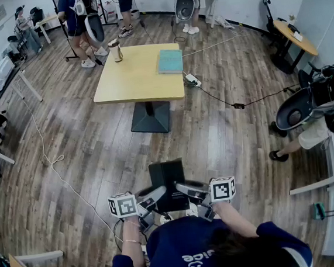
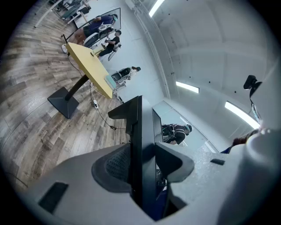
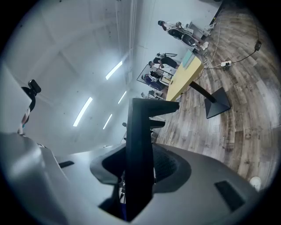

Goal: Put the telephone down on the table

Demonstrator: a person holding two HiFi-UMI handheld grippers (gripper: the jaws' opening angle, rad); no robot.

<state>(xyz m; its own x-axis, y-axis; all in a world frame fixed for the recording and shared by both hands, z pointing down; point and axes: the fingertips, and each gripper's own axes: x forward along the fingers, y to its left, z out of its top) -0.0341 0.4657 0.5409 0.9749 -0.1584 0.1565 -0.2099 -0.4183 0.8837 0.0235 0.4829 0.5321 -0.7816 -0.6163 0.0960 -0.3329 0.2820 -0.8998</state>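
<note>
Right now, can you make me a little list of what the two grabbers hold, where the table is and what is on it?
Held thing: flat black telephone, up in the air close to the person
Left gripper: shut on the telephone's left side
Right gripper: shut on the telephone's right side
Table: yellow wooden table on a black foot, farther ahead, not touching the telephone
On the table: teal flat book, tan jug
Job: telephone not yet put down
</note>
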